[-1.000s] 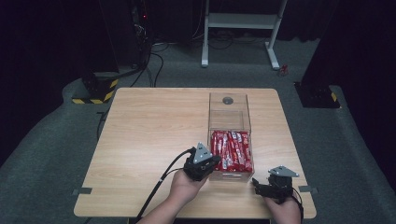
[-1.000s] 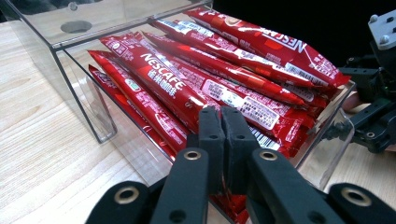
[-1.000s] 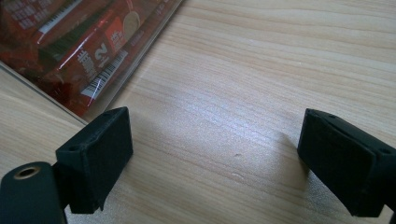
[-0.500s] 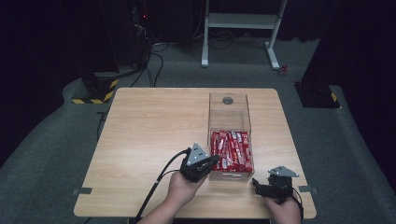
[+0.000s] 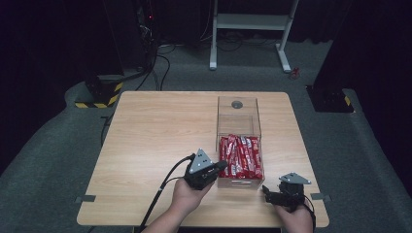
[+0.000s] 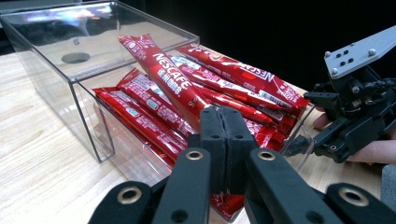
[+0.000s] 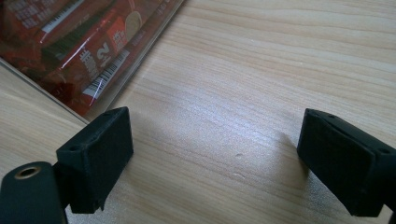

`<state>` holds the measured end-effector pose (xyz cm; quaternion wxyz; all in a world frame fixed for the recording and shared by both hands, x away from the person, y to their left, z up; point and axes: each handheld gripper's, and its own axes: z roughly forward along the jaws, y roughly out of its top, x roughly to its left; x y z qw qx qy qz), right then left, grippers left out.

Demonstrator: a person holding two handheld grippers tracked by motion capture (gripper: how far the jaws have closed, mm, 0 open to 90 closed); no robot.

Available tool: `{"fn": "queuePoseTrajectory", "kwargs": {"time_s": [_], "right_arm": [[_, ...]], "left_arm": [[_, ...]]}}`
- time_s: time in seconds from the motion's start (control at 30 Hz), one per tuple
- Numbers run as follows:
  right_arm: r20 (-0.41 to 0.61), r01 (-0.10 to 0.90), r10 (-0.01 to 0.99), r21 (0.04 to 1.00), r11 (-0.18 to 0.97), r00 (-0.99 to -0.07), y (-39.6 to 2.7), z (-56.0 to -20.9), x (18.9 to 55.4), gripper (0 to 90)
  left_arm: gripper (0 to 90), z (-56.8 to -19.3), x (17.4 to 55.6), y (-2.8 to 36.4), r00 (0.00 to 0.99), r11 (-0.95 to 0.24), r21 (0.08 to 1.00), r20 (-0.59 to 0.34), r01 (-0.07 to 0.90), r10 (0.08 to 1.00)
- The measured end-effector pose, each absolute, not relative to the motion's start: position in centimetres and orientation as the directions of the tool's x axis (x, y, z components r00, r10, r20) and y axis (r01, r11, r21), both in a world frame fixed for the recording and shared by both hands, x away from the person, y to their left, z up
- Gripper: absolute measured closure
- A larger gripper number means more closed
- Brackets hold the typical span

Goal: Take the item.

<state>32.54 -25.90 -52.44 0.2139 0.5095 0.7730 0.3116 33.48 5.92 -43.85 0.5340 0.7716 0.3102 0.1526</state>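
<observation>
From above, we see the left claw (image 5: 221,167) at the near-left corner of the clear rectangular plastic box (image 5: 236,112) of red coffee stick sachets (image 5: 240,156) on the pale wooden worktop (image 5: 155,141); the right claw (image 5: 266,191) rests near the box's front right corner.

Along the left claw (image 6: 225,135), we find its jaws pinched on one red Nescafé sachet (image 6: 166,77), tilted above the pile.

Along the right claw (image 7: 212,158), the jaws stand wide over bare wood.
</observation>
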Motion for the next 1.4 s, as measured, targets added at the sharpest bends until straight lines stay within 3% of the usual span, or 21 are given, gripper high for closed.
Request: {"fn": "queuePoseTrajectory", "kwargs": {"time_s": [1.4], "right_arm": [[-0.008,0.656,0.921,0.699,0.284,-0.390,-25.8,-52.4,32.5,10.6]], "left_arm": [[89.4,-43.0,32.9,10.4,0.732,-0.155,0.944,-0.115,0.290,0.671]]}}
